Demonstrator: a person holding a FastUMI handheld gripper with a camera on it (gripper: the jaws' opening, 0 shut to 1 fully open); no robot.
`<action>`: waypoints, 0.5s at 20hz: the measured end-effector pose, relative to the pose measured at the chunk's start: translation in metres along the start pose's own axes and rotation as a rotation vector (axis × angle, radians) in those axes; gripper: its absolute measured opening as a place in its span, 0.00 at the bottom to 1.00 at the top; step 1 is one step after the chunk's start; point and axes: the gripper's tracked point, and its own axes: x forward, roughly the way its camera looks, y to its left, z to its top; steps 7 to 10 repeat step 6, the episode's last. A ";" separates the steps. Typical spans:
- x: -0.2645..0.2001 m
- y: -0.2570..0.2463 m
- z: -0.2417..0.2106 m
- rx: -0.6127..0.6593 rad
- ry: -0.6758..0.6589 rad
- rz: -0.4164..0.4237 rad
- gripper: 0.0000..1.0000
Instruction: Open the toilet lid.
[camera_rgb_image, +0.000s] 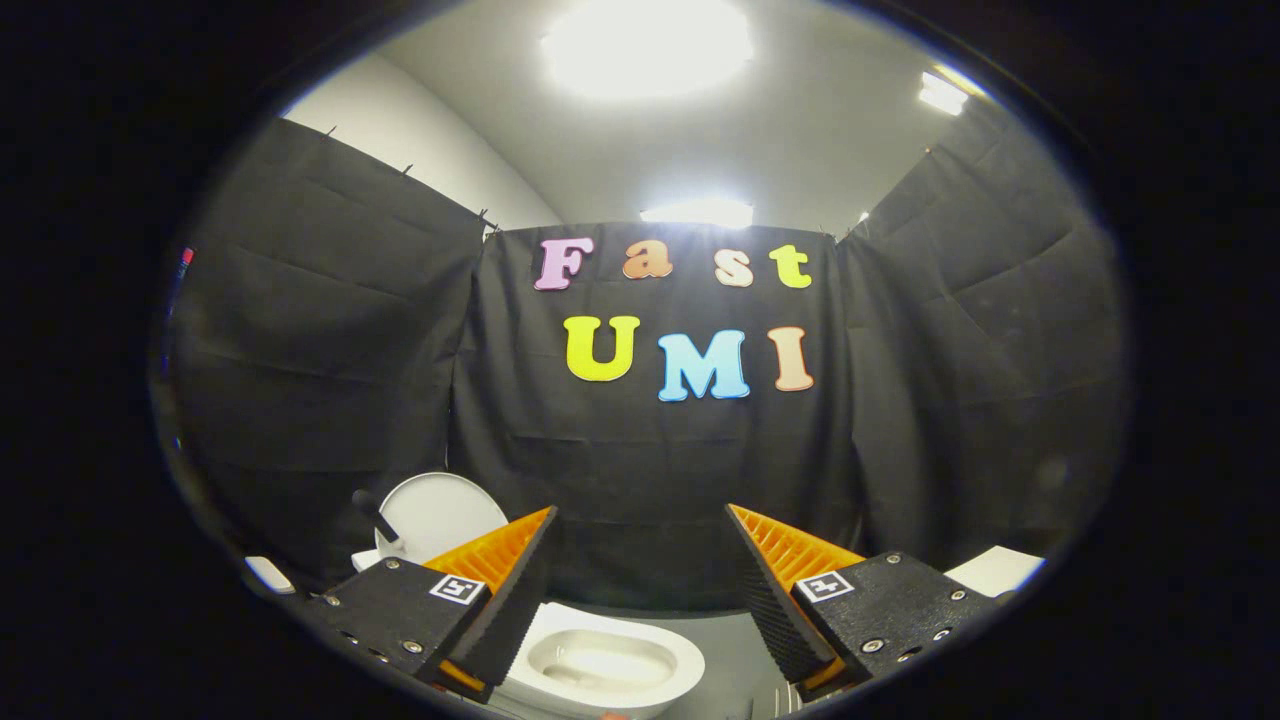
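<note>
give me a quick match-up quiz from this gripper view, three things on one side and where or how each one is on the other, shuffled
Things:
1. toilet bowl
2. toilet lid
3. gripper

Places or states:
A. raised, standing upright beyond the left finger
B. open, nothing between the fingers
C. below and between the fingers, its basin uncovered

Pairs: 1-C, 2-A, 3-B
</note>
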 end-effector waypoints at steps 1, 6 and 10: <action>-0.006 0.000 -0.002 -0.008 0.007 0.000 0.97; -0.040 0.001 0.002 -0.022 0.002 0.003 0.97; -0.040 0.001 0.002 -0.022 0.002 0.003 0.97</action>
